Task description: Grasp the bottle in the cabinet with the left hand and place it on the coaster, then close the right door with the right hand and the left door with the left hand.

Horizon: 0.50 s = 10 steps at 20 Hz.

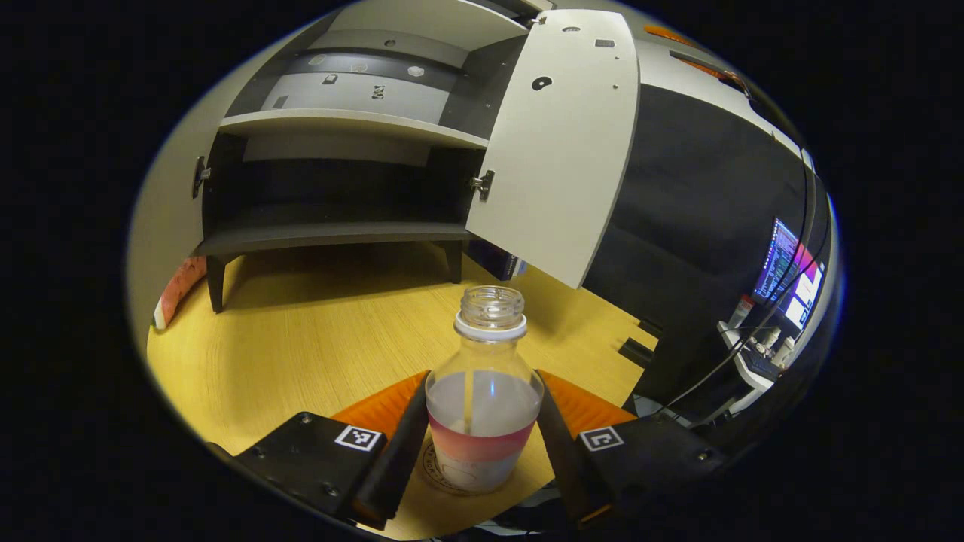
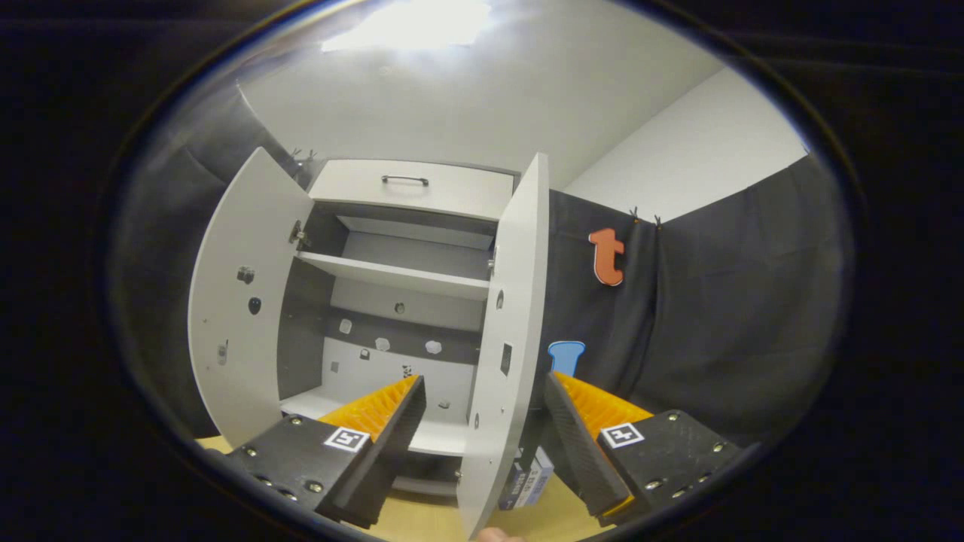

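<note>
A clear, capless bottle (image 1: 486, 391) with a pink label stands upright on a round coaster (image 1: 444, 482) on the wooden table (image 1: 301, 339). My left gripper (image 1: 483, 380) is shut on it, one finger against each side. Behind it stands the grey cabinet (image 1: 339, 237) with bare shelves, its right door (image 1: 557, 150) and left door (image 1: 162, 226) both swung open. In the right gripper view, my right gripper (image 2: 483, 382) is open and faces the cabinet (image 2: 399, 278). The edge of the right door (image 2: 506, 339) shows between its fingers, farther off and untouched. The left door (image 2: 233, 316) hangs wide open.
A lit monitor (image 1: 787, 271) with cables sits at the right beyond the table's edge. A small blue box (image 2: 527, 478) lies on the table by the cabinet's right foot. A pink and white object (image 1: 177, 290) lies at the far left under the left door.
</note>
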Available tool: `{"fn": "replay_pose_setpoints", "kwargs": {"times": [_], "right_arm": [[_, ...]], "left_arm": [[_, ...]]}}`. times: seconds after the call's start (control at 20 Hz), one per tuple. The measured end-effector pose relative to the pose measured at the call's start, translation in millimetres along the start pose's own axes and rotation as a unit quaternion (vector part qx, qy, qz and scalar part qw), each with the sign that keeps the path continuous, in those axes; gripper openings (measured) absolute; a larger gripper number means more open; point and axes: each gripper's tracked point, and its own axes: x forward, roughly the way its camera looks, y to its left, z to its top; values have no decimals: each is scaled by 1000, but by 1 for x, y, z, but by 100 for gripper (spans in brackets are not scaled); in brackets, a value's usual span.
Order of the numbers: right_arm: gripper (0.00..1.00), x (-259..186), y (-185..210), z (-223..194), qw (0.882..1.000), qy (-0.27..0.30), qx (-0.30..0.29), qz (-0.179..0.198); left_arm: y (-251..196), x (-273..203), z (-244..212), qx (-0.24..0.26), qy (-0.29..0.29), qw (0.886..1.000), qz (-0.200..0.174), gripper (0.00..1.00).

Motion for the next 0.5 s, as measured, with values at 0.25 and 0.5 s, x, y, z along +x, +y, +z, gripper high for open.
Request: {"fn": "replay_pose_setpoints", "kwargs": {"times": [0.25,0.5], "right_arm": [[96,2,4,-2,1000,3,5,7],[96,2,4,-6,1000,7,9,9]], "left_arm": [[-2,4,-1,0,-5,1000,0,81],[-7,-4,-20,31,27,999,-3,82]]}}
